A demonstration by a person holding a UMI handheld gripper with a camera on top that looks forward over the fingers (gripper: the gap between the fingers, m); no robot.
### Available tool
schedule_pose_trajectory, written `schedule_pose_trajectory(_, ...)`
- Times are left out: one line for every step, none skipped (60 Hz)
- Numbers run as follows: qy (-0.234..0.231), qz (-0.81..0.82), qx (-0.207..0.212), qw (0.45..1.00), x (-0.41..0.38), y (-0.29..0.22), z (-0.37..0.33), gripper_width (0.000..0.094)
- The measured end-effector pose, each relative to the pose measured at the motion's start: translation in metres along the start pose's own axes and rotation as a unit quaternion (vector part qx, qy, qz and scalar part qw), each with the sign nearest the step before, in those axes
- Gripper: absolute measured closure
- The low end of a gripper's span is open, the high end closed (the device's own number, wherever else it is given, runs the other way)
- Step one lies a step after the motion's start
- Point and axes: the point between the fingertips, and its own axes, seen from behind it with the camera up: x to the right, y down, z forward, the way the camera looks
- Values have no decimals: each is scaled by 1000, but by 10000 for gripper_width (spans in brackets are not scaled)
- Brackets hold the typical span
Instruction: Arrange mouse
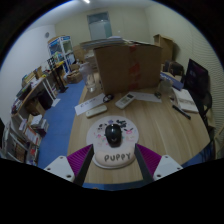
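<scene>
We're looking out over an office room, shelving (35,105) running down one side with a blue strip of floor (62,118) beside it, and a big cardboard box (127,64) sitting at the far end of the wooden desk (160,125). Closer in, 1 keyboard (93,103) is lying ahead on the desk and another pale flat item, possibly a 2nd keyboard, is resting just beside it nearer the box, though it's too small to call. On the other side a dark monitor (197,78) is standing at the desk's edge with papers (185,101) just in front of it. Now the action: a round mouse mat (113,148) printed with the word PUPPY is lying just ahead of the fingers, and the black mouse (114,132) is sitting on it, roughly central. The gripper (113,158) is hovering over the near rim of the mat with its 2 purple pads (80,155) spread wide, nothing between them, not touching the mouse. So where are we standing? By my read, the mouse is already resting on the mat, so either placement is done or the grab hasn't started; the frame alone isn't settling which. If anything's left, it's squaring the mouse up neatly.
</scene>
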Motion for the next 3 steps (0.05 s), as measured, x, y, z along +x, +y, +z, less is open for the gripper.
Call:
schedule_pose_trajectory(1, 4, -1, 1000, 2, 3, -7, 100)
schedule_pose_trajectory(4, 8, -2, 1000, 5, 5, -13, 99)
schedule_pose_trajectory(8, 13, -3, 1000, 9, 7, -19, 99)
